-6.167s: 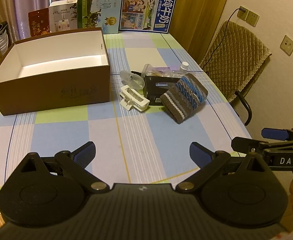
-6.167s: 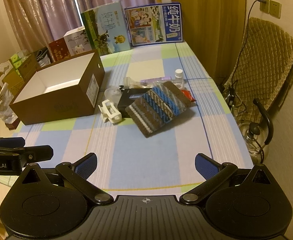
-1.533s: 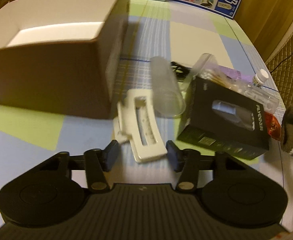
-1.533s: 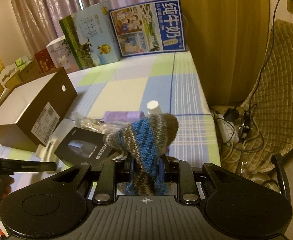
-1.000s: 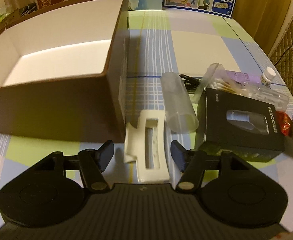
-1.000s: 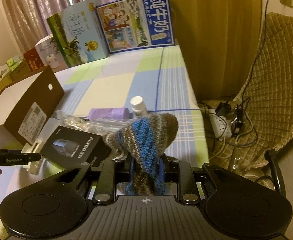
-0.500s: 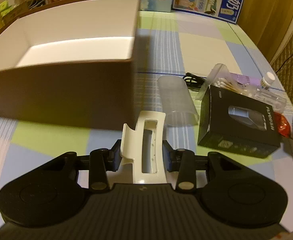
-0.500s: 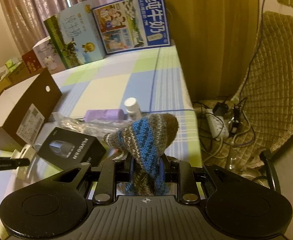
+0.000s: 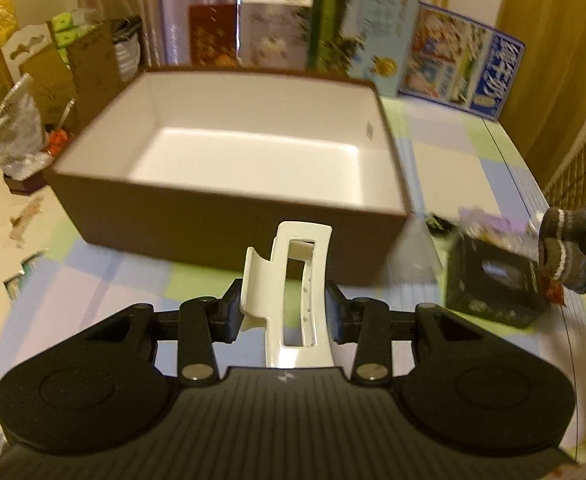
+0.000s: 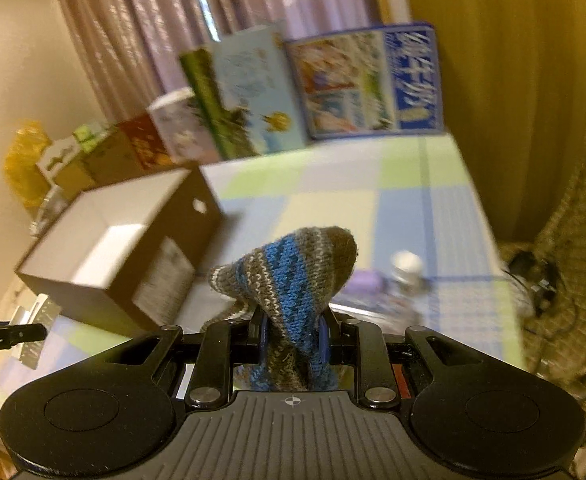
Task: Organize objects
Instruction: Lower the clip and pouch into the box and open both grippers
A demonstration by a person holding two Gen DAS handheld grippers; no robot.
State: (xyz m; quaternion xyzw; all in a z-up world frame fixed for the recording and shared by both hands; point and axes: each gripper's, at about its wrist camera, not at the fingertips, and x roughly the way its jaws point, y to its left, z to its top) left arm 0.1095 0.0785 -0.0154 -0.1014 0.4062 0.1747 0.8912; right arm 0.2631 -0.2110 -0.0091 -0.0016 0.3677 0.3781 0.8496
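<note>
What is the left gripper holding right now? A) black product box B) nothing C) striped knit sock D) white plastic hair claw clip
D: the left gripper has its fingers closed on the white plastic hair claw clip, raised in front of the open brown cardboard box.

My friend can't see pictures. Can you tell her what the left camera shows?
The left claw is shut on a white plastic hair clip, held up in front of an open brown cardboard box with a white inside. A black carton sits on the checked tablecloth to the right.
</note>
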